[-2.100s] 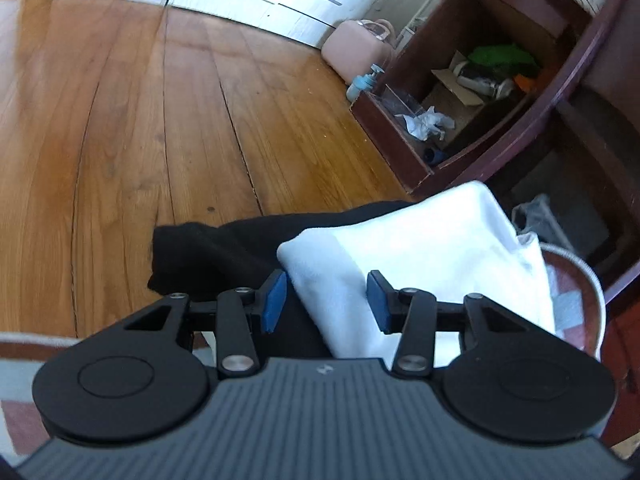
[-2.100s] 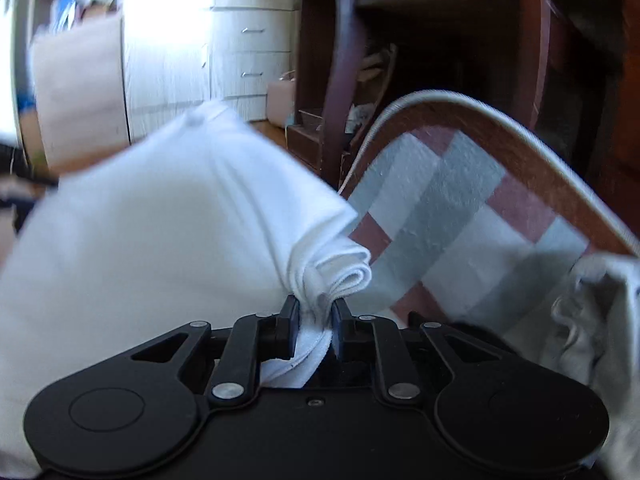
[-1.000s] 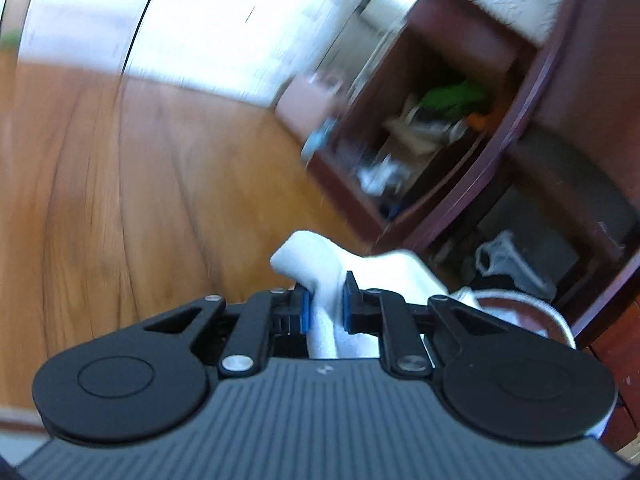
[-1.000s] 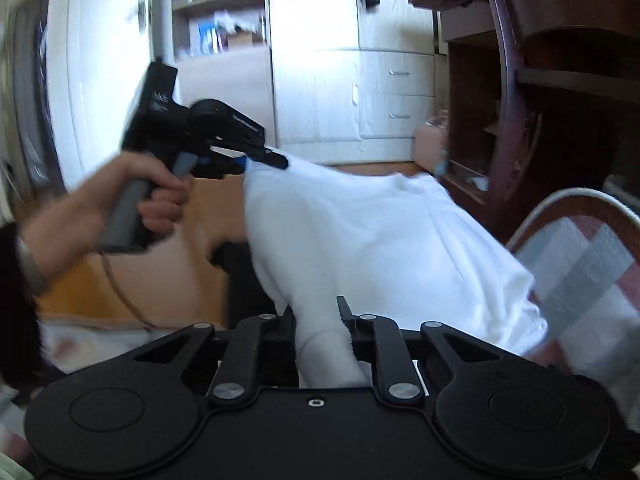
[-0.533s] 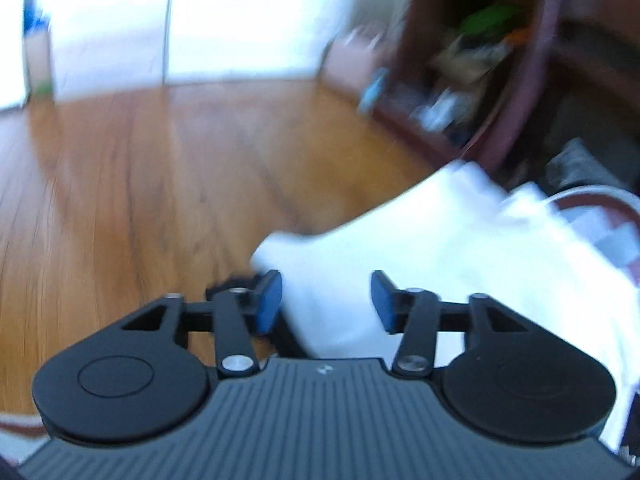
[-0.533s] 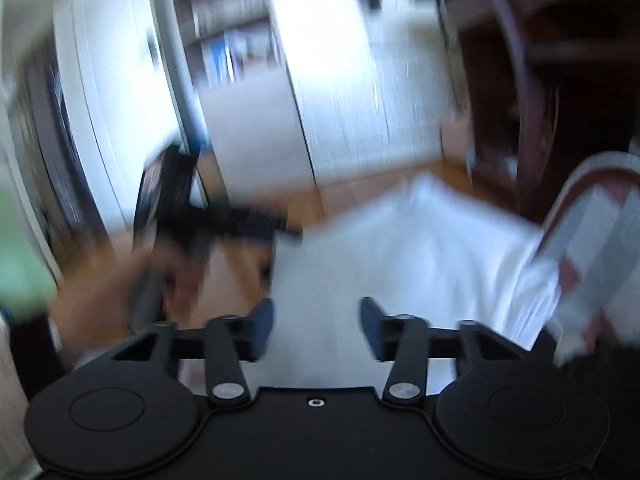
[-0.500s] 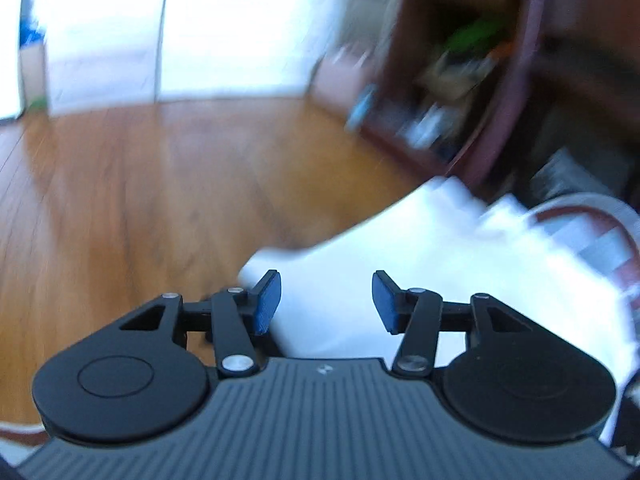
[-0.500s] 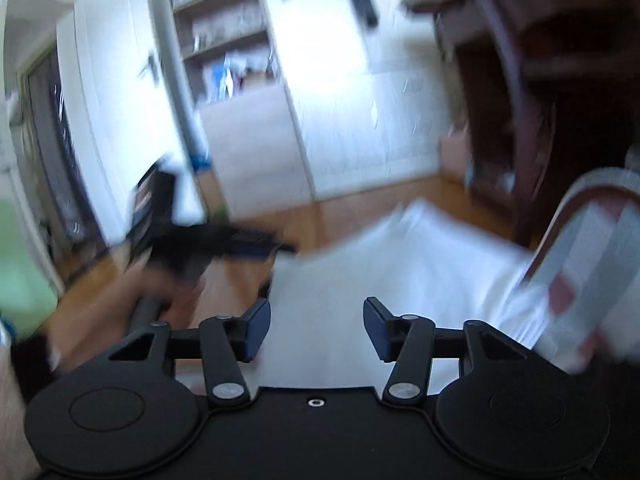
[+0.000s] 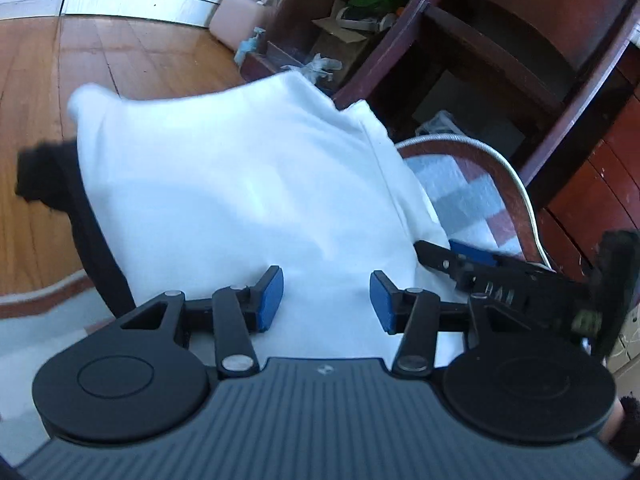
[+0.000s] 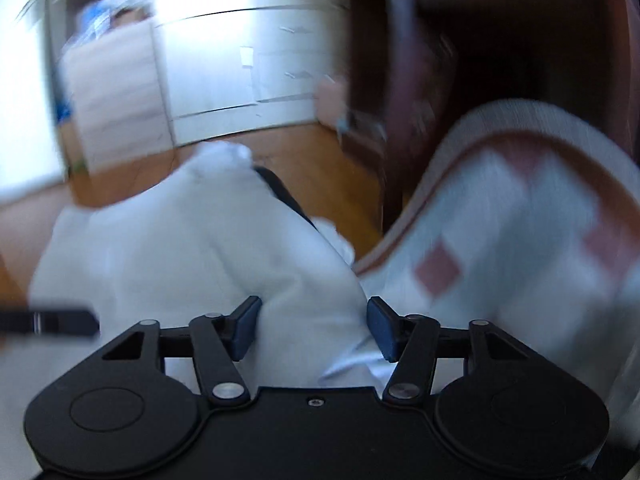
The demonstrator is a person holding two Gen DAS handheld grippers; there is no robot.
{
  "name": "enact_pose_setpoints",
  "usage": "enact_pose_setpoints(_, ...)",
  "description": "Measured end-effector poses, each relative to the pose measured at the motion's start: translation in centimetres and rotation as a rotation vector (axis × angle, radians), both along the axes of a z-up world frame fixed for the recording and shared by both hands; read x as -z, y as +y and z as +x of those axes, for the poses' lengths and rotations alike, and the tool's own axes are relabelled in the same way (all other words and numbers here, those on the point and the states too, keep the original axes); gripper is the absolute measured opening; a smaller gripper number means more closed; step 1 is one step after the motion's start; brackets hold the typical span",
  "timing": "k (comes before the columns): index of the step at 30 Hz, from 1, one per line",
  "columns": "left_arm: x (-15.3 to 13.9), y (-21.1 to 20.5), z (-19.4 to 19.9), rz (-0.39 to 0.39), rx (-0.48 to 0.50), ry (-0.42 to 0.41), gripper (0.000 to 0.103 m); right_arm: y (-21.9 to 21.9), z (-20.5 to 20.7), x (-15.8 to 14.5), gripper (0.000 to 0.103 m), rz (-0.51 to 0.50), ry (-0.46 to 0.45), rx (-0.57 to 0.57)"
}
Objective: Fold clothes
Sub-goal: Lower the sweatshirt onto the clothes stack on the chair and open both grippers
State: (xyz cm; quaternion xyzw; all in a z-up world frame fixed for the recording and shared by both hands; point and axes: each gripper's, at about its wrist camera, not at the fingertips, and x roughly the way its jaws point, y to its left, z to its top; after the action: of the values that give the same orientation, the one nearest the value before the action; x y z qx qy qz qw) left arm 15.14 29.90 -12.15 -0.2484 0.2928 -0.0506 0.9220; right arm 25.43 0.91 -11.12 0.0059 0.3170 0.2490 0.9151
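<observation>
A folded white garment (image 9: 248,184) lies on top of a black garment (image 9: 52,176) on a checked blanket (image 9: 468,196). My left gripper (image 9: 326,300) hovers open just over the white cloth's near edge, blue pads apart. In the left wrist view my right gripper (image 9: 464,254) reaches in from the right at the cloth's right edge. The right wrist view is blurred: my right gripper (image 10: 312,326) is open, with the white garment (image 10: 192,248) bulging between its spread fingers but not pinched.
A dark wooden shelf unit (image 9: 500,48) with clutter stands close behind the blanket. A pink case (image 9: 240,20) sits on the wooden floor (image 9: 48,80) by white drawers (image 10: 288,64). The blanket's corded rim (image 9: 516,184) curves at the right.
Both grippers held the white garment a second ago, lifted it, then opened and let it drop. It now lies spread flat over the black garment, and both grippers have come down close to it.
</observation>
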Motion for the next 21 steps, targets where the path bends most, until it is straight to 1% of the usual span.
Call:
enact_pose_setpoints(1, 0.0, -0.6, -0.3, 0.027, 0.000, -0.002, 0.047, -0.6, 0.1, 0.7, 0.069, 0.030, 0.023, 0.014)
enact_pose_setpoints(3, -0.2, -1.8, -0.7, 0.097, -0.006, 0.006, 0.048, -0.7, 0.0, 1.3, 0.072, 0.051, 0.032, 0.035)
enact_pose_setpoints(5, -0.6, -3.6, 0.0, 0.212, -0.020, 0.027, 0.048, -0.5, -0.4, 1.4, 0.074, 0.060, 0.042, 0.064)
enact_pose_setpoints(7, -1.3, -5.2, -0.2, 0.323, -0.036, 0.064, 0.049, -0.5, -1.2, 0.5, 0.074, 0.075, 0.081, 0.105)
enact_pose_setpoints(8, -1.8, -5.5, -0.6, 0.334, -0.050, 0.076, 0.050, -0.5, -1.9, 0.0, 0.074, 0.080, 0.094, 0.108)
enact_pose_setpoints(9, -2.4, -5.6, -1.2, 0.329, -0.066, 0.085, 0.054, -0.5, -3.2, -0.4, 0.074, 0.078, 0.095, 0.081)
enact_pose_setpoints(10, -3.0, -5.4, -2.1, 0.298, -0.081, 0.076, 0.059, -0.5, -4.5, -0.8, 0.074, 0.077, 0.096, 0.054)
enact_pose_setpoints(12, -3.5, -4.8, -4.2, 0.198, -0.094, 0.029, 0.063, -0.5, -7.0, -1.6, 0.076, 0.074, 0.098, -0.001)
enact_pose_setpoints(13, -3.5, -4.7, -5.1, 0.155, -0.075, 0.010, 0.065, -0.5, -8.3, -2.0, 0.077, 0.072, 0.099, -0.028)
enact_pose_setpoints(14, -3.2, -4.7, -5.8, 0.145, -0.059, 0.018, 0.067, -0.5, -9.6, -2.4, 0.077, 0.071, 0.100, -0.056)
enact_pose_setpoints(16, -2.5, -5.1, -7.0, 0.146, -0.038, 0.053, 0.067, -0.4, -12.1, -2.9, 0.077, 0.058, 0.106, -0.108)
enact_pose_setpoints(18, -2.1, -6.1, -8.4, 0.216, -0.030, 0.097, 0.069, 0.3, -13.6, -1.8, 0.077, -0.019, 0.131, -0.131)
enact_pose_setpoints(19, -2.0, -6.5, -9.3, 0.254, -0.033, 0.126, 0.080, 0.5, -14.2, -1.3, 0.077, -0.058, 0.138, -0.125)
enact_pose_setpoints(20, -1.8, -6.7, -9.8, 0.272, -0.041, 0.157, 0.084, 0.5, -14.7, -0.9, 0.077, -0.079, 0.141, -0.114)
enact_pose_setpoints(21, -1.7, -6.6, -10.4, 0.260, -0.051, 0.179, 0.085, 0.4, -15.0, -0.7, 0.077, -0.094, 0.143, -0.102)
